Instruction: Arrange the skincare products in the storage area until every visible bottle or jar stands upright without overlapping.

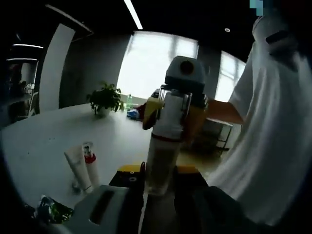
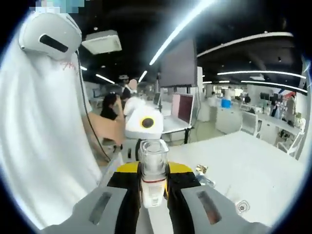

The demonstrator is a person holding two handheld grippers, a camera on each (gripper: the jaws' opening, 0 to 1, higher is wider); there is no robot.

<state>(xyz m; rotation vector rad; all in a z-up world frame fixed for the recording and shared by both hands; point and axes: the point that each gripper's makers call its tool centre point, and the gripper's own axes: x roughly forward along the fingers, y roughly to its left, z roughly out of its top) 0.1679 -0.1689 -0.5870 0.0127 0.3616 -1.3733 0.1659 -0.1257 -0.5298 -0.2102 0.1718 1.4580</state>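
Note:
A tall bottle [image 1: 161, 163] with a frosted clear body and a white, red-banded end is held in the air above the white table [image 1: 44, 141]. My left gripper [image 1: 158, 170] is shut on its clear end. My right gripper [image 1: 174, 109] comes in from the far side and is shut on the white end. In the right gripper view the same bottle [image 2: 153, 170] stands between the jaws of my right gripper [image 2: 153, 179], its clear end pointing away. Two white tubes [image 1: 80, 168] lie side by side on the table at lower left, one with a red end.
A green packet [image 1: 48, 210] lies by the table's near edge. A potted plant [image 1: 105, 100] stands at the far side. A person in a white shirt [image 1: 273, 146] stands close on the right. Small items [image 2: 201, 170] lie on the table [image 2: 263, 165].

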